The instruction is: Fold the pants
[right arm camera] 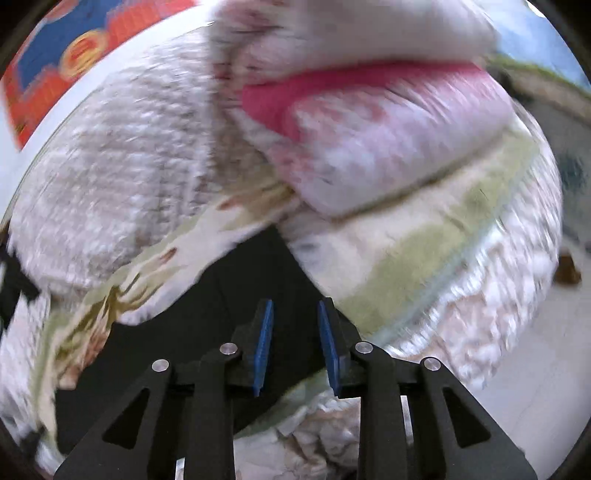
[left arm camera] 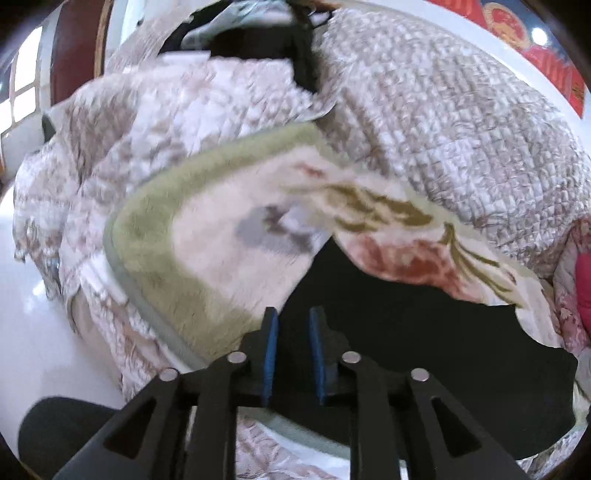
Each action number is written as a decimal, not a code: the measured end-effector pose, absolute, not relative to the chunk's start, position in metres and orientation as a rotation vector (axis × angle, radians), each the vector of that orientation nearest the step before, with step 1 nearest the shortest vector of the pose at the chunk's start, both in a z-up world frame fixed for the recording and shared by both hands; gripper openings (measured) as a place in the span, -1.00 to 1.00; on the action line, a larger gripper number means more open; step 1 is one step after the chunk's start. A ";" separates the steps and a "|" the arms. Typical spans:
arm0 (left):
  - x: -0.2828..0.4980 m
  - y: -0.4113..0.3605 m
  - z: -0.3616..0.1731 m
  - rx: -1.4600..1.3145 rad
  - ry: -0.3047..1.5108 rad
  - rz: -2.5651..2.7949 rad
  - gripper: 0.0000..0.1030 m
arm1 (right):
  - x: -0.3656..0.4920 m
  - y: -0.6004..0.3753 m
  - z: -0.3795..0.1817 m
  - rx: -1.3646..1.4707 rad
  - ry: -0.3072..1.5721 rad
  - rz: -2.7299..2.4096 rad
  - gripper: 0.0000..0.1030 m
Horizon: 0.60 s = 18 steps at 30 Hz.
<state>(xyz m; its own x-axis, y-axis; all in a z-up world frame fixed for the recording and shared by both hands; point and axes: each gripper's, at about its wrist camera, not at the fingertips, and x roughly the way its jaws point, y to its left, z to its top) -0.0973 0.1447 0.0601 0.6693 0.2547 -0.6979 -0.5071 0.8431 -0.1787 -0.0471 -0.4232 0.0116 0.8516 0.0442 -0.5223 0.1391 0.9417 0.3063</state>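
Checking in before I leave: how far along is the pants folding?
Done: the black pants lie on the blanket, though how many folds they have is unclear. In hand: nothing; the left claw and right claw hover open over the fabric. Left: gripping and folding.

From my seat I saw a quilted beige bedspread (left arm camera: 443,122) filling twelve to three o'clock, a fleece floral blanket (left arm camera: 207,236) with green border at centre, a red wall poster (left arm camera: 524,33) at one o'clock, and a pink-edged pillow (right arm camera: 369,133) at twelve on the right camera
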 end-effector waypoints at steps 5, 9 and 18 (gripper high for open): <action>-0.057 0.106 0.060 -0.338 0.761 0.200 -0.24 | 0.004 -0.365 0.002 0.146 0.648 0.184 -0.21; -0.014 0.066 0.046 -0.258 0.843 0.040 -0.24 | 0.050 -0.344 -0.010 0.057 0.721 0.242 -0.22; 0.055 0.055 0.005 -0.211 0.907 0.074 -0.14 | 0.109 -0.352 -0.030 0.045 0.756 0.127 -0.24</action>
